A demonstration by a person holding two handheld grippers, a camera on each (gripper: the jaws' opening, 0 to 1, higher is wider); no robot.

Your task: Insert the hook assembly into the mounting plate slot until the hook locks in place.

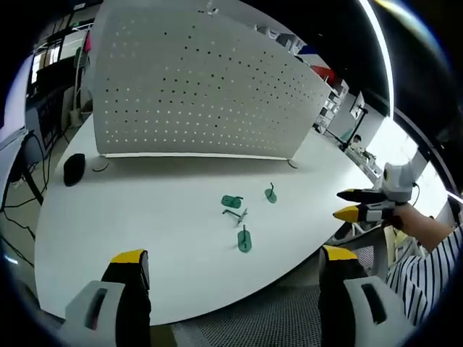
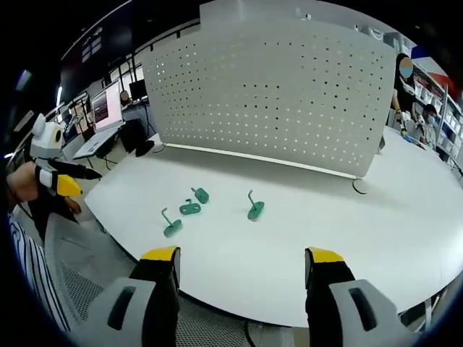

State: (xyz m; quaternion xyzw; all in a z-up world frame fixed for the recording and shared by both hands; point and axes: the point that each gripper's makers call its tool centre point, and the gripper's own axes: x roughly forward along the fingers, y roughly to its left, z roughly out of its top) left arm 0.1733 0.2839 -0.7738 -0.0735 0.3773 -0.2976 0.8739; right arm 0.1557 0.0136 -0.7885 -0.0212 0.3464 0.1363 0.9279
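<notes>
Several small green hook pieces lie loose on the white table (image 1: 145,217) in front of the pegboard. In the left gripper view I see one hook piece (image 1: 244,241) nearest me, a flat green piece (image 1: 231,202), another hook (image 1: 270,194) and a thin grey hook (image 1: 236,215). The upright white pegboard (image 1: 195,87) stands behind them. My left gripper (image 1: 233,259) is open and empty, short of the table edge. The right gripper view has the hook pieces (image 2: 189,209) and the pegboard (image 2: 268,94). My right gripper (image 2: 242,255) is open and empty, also off the table.
A black mouse-like object (image 1: 74,168) lies at the table's left. A cable loop (image 2: 358,186) rests by the pegboard's corner. Desks with screens (image 2: 105,108) stand to the side. A hand in a striped sleeve (image 1: 427,267) holds the right gripper (image 1: 347,204) beyond the table edge.
</notes>
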